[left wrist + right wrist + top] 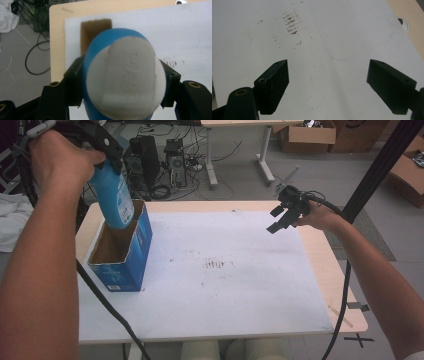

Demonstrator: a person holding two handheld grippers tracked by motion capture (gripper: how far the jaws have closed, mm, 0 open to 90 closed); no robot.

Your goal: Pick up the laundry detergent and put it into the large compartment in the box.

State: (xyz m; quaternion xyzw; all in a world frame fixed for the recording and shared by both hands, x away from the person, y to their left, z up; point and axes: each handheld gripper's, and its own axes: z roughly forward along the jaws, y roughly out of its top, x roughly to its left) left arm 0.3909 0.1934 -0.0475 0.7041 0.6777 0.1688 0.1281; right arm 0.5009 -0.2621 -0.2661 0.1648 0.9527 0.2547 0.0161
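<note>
A blue bottle (114,195) with a white base (126,80) hangs upright over the open top of a blue cardboard box (122,252) at the table's left. My left gripper (102,157) is shut on the bottle's upper part, and its black pads (75,82) press on both sides of the bottle. The bottle's lower end sits just inside the box mouth (96,31). My right gripper (280,220) hovers open above the right part of the white mat, with nothing between its fingers (273,83).
A white mat (225,280) covers most of the wooden table (340,285) and has dark smudges (291,23) near its middle. Beyond the far edge stand computer boxes and cables (160,165) on the floor. A black pole (380,165) rises at the right.
</note>
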